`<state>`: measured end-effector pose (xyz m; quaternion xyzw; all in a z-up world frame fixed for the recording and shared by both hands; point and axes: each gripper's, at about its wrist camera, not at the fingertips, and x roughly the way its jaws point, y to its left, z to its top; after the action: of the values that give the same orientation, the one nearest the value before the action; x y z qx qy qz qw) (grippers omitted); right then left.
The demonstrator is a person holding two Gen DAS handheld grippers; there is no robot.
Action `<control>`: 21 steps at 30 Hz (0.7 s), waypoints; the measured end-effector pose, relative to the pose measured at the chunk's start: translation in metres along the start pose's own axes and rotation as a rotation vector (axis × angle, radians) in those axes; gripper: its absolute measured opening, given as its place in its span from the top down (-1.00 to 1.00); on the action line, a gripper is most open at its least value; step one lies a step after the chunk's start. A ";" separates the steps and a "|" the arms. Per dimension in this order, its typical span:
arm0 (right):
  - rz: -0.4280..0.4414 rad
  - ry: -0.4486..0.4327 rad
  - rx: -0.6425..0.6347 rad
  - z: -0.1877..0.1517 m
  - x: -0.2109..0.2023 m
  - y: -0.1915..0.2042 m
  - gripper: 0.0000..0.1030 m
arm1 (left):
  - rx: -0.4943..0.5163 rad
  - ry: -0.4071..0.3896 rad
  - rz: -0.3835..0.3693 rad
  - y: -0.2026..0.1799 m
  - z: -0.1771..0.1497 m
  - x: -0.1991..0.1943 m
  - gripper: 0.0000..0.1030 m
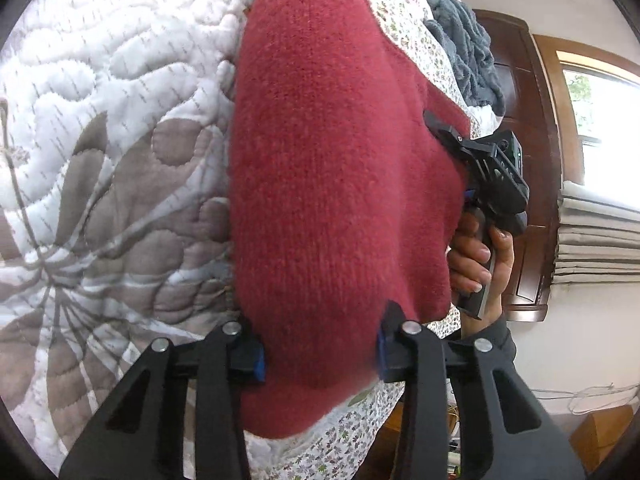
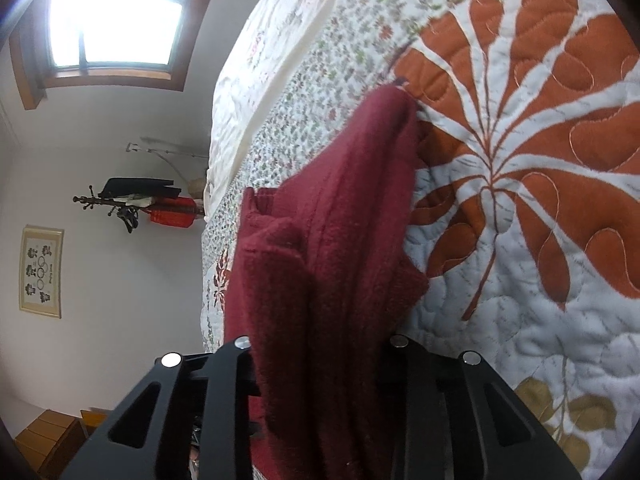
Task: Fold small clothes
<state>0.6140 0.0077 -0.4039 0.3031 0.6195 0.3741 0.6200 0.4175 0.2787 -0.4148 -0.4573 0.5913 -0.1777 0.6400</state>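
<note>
Both tools (image 1: pixel 320 356) (image 2: pixel 320 364) gripping red knit garment (image 1: pixel 328 160), stretched lengthwise over quilt (image 1: pixel 120 120)

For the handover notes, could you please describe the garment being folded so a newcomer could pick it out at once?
Start at the bed, covered by a quilted bedspread with large leaf shapes. Held over it between the left gripper and the right gripper is the dark red knit garment. It is plain, fuzzy and unpatterned, unlike the rumpled grey-blue blanket nearby.

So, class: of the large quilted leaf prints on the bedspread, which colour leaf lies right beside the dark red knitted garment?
The orange leaf print; the olive one lies apart from the red garment.
</note>
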 end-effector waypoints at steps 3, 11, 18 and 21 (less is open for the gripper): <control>-0.002 -0.009 -0.012 -0.002 -0.003 0.010 0.45 | 0.015 -0.010 -0.003 -0.006 -0.001 -0.006 0.37; 0.012 -0.031 -0.042 -0.010 -0.011 0.042 0.47 | 0.055 -0.040 -0.007 -0.021 -0.006 -0.031 0.40; 0.033 -0.030 -0.070 -0.027 -0.007 0.080 0.47 | 0.080 -0.074 0.000 -0.027 -0.023 -0.067 0.40; 0.050 -0.024 -0.081 -0.038 -0.001 0.099 0.47 | 0.086 -0.096 -0.001 -0.027 -0.038 -0.090 0.40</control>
<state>0.5673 0.0561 -0.3221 0.2976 0.5884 0.4109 0.6296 0.3696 0.3201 -0.3355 -0.4378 0.5516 -0.1809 0.6866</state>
